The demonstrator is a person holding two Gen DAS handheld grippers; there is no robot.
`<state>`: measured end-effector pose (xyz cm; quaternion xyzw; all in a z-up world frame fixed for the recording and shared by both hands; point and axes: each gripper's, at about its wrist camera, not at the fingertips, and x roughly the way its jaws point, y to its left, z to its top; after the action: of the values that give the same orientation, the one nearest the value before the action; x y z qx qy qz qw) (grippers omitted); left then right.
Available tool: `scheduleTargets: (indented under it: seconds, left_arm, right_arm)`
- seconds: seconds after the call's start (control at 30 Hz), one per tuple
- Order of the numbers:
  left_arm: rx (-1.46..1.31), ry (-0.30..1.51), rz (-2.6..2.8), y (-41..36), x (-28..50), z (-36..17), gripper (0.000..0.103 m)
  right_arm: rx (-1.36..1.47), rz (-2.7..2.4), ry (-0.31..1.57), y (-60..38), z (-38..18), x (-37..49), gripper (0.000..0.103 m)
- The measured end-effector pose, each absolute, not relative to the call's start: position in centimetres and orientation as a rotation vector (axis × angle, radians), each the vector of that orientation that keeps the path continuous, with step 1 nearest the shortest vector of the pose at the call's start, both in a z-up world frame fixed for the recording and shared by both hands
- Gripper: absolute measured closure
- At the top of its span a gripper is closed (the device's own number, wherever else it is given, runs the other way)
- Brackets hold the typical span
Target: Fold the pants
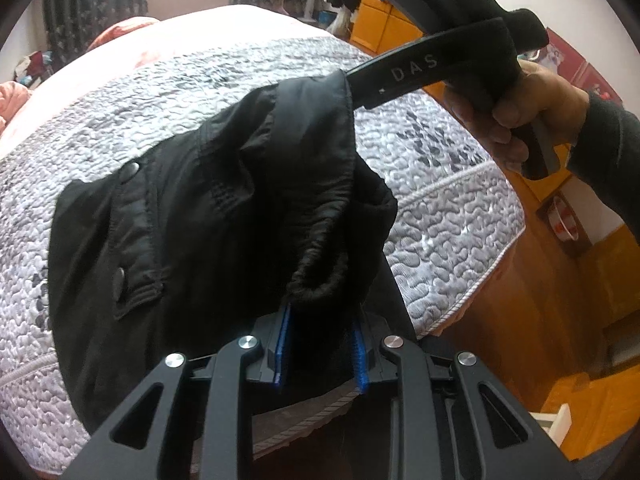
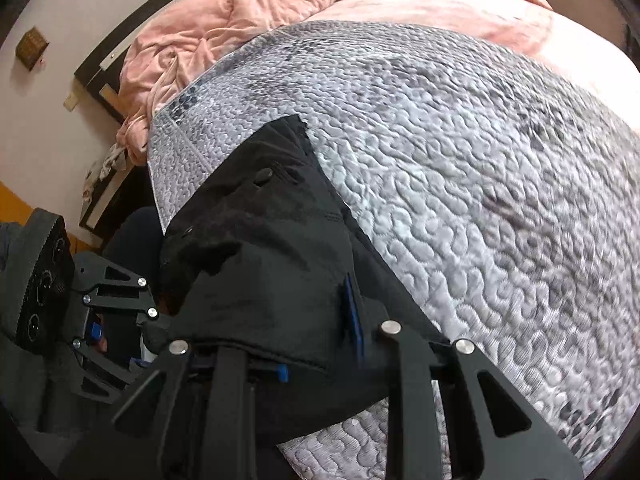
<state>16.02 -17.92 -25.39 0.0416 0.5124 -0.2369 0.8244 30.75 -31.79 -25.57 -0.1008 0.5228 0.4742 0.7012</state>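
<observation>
Black pants [image 1: 200, 220] over grey quilt [image 1: 120, 120] | left tool [image 1: 320, 348] clamps waistband; right tool [image 2: 320, 344] grips cloth

Pale capital letters "DAS" along the black body of the right gripper [image 1: 352, 80], no other readable text

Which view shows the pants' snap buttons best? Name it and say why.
The left wrist view: two snap buttons sit unobstructed on the black pants, close to the lens. The right wrist view shows only one small button farther off on the pants lying over the grey quilt.
</observation>
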Motion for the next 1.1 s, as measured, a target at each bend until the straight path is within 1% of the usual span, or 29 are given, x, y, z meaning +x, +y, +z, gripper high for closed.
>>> scheduleTargets:
  seconds: [0.17,0.4,0.5,0.53,0.57,0.63,0.73,0.83,0.9,0.93,0.97,1.03,1.07,1.1]
  left_arm:
    - [0.103,1.112,-0.522,-18.3,16.0,-26.8,0.078]
    - [0.086,1.153,-0.537,-18.4,16.3,-28.2,0.078]
    - [0.091,1.156,-0.54,-18.4,16.3,-28.4,0.078]
    - [0.095,1.156,-0.541,-18.4,16.3,-28.5,0.078]
    - [0.097,1.158,-0.542,-18.4,16.3,-28.6,0.078]
    - [0.092,1.165,-0.547,-18.3,16.3,-29.0,0.078]
    - [0.087,1.171,-0.556,-18.3,16.5,-29.4,0.078]
    - [0.073,1.168,-0.568,-18.2,16.5,-29.8,0.078]
    - [0.064,1.165,-0.573,-17.9,16.4,-29.9,0.078]
    - [0.053,1.165,-0.58,-17.7,16.4,-29.9,0.078]
    - [0.045,1.165,-0.585,-17.8,16.3,-29.9,0.078]
    - [0.015,1.166,-0.597,-17.3,16.1,-29.6,0.078]
    - [-0.017,1.165,-0.605,-16.8,16.0,-29.2,0.078]
    - [-0.042,1.162,-0.609,-16.3,15.8,-28.8,0.078]
  right_arm:
    - [-0.222,1.021,1.157,-32.4,-26.8,30.3,0.081]
    - [-0.344,0.96,1.138,-31.8,-27.2,29.2,0.081]
    - [-0.404,0.929,1.123,-31.7,-26.9,28.8,0.077]
    - [-0.429,0.909,1.117,-31.7,-26.8,28.7,0.073]
    - [-0.474,0.877,1.104,-31.8,-26.6,28.4,0.072]
    - [-0.477,0.849,1.11,-32.7,-26.1,28.4,0.072]
    - [-0.363,0.769,1.167,-35.5,-25.6,28.8,0.076]
    - [-0.053,0.719,1.202,-39.5,-25.8,28.2,0.076]
    - [0.211,0.711,1.201,-41.6,-26.7,27.4,0.067]
    - [0.326,0.71,1.2,-42.2,-27.3,27.0,0.053]
    - [0.454,0.698,1.188,-42.8,-28.3,26.6,0.048]
    - [0.613,0.716,1.155,-42.8,-29.5,26.1,0.047]
    - [0.712,0.721,1.122,-42.9,-30.1,26.0,0.04]
    - [0.77,0.719,1.102,-42.9,-30.5,26.1,0.038]
